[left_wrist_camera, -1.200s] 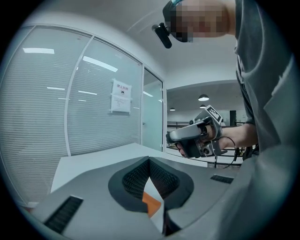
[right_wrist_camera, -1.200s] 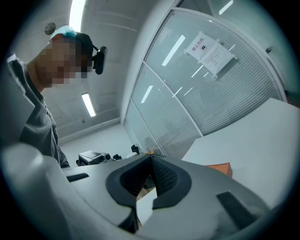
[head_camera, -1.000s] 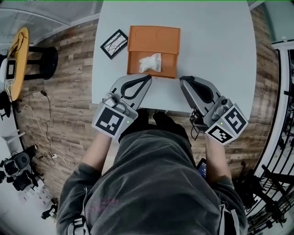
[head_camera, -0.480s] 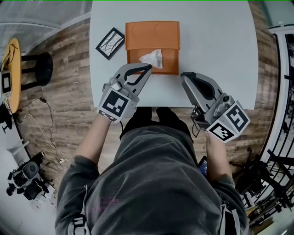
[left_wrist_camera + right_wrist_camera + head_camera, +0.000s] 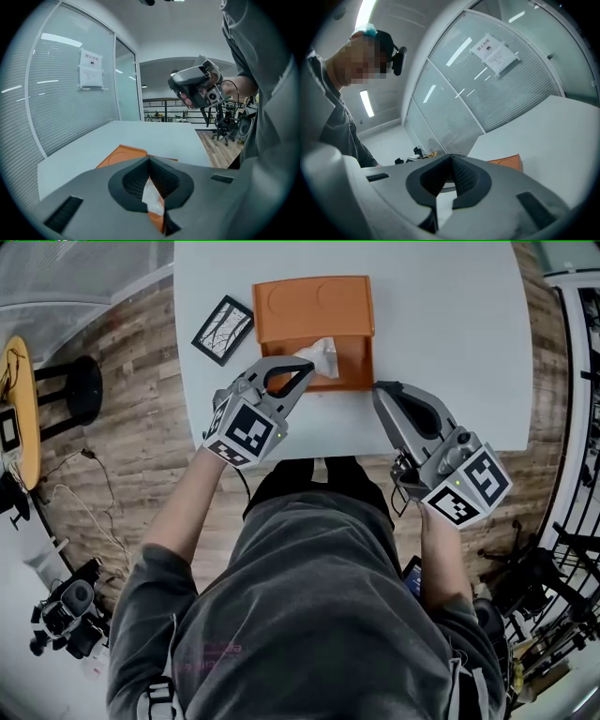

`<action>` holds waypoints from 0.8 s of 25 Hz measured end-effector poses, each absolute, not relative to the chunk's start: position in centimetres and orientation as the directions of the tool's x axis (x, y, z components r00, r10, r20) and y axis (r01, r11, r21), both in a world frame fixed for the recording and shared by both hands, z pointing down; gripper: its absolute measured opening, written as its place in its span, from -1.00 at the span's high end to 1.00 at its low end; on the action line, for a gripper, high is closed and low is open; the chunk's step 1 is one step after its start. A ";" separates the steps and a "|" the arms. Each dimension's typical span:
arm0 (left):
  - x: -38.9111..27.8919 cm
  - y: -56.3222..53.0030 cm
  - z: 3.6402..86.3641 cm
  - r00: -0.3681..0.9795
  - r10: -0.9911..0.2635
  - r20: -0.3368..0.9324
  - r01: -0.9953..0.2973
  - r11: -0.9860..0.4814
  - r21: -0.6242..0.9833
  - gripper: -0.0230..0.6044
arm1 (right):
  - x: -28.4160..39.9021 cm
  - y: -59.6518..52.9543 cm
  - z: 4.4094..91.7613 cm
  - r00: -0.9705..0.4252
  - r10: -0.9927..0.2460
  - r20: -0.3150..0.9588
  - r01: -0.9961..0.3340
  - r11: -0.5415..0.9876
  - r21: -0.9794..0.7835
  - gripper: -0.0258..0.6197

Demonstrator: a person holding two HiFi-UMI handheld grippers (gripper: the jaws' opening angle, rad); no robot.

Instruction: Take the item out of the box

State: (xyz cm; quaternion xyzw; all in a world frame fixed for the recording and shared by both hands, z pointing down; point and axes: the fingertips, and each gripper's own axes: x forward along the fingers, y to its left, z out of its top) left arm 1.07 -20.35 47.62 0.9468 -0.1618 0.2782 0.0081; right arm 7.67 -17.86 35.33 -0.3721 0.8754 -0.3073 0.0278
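An orange box [image 5: 314, 310] lies open on the white table [image 5: 450, 324], its lid folded flat behind it. A crumpled white item [image 5: 323, 354] sits in its near tray. My left gripper [image 5: 306, 367] is shut, with its tip over the tray's near left edge, right beside the white item. In the left gripper view the jaws [image 5: 150, 160] meet at the tip, and the white item [image 5: 151, 197] and the orange box [image 5: 119, 157] show behind them. My right gripper [image 5: 379, 388] hangs shut and empty just right of the box's near corner. The box [image 5: 506, 162] shows past its closed jaws [image 5: 451, 157].
A black-framed flat card [image 5: 225, 329] lies on the table left of the box. The table's near edge runs just under both grippers, with the person's lap below it. Wooden floor, a stool [image 5: 80, 390] and cables lie to the left.
My left gripper has moved forward and down from the table's near edge to the box, its tip now beside the white item. The right gripper has edged forward slightly.
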 end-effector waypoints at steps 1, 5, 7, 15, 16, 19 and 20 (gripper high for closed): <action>1.0 -20.5 48.0 0.791 -0.294 0.537 -0.301 -0.951 -0.077 0.90 | 7.6 -18.0 35.4 -0.718 -0.671 0.182 -0.637 0.530 -0.560 0.91; 0.9 -21.0 49.2 0.782 -0.270 0.561 -0.272 -0.959 -0.081 0.90 | 7.7 -18.5 35.8 -0.706 -0.682 0.190 -0.647 0.512 -0.564 0.91; 1.0 -21.2 49.8 0.777 -0.257 0.574 -0.259 -0.962 -0.080 0.90 | 7.8 -18.6 36.1 -0.699 -0.688 0.198 -0.655 0.503 -0.564 0.91; 1.6 -21.3 52.7 0.746 -0.203 0.635 -0.190 -0.978 -0.090 0.85 | 9.2 -18.9 37.0 -0.674 -0.707 0.216 -0.675 0.469 -0.570 0.91; 1.6 -21.2 53.1 0.740 -0.196 0.644 -0.180 -0.979 -0.091 0.85 | 9.4 -19.0 37.1 -0.671 -0.709 0.217 -0.676 0.465 -0.571 0.91; 1.8 -21.2 54.1 0.723 -0.183 0.667 -0.163 -0.982 -0.093 0.78 | 10.0 -18.9 37.2 -0.664 -0.714 0.221 -0.681 0.456 -0.573 0.91; 1.9 -21.2 54.3 0.717 -0.180 0.673 -0.159 -0.983 -0.094 0.78 | 10.3 -18.8 37.3 -0.662 -0.716 0.222 -0.682 0.453 -0.574 0.91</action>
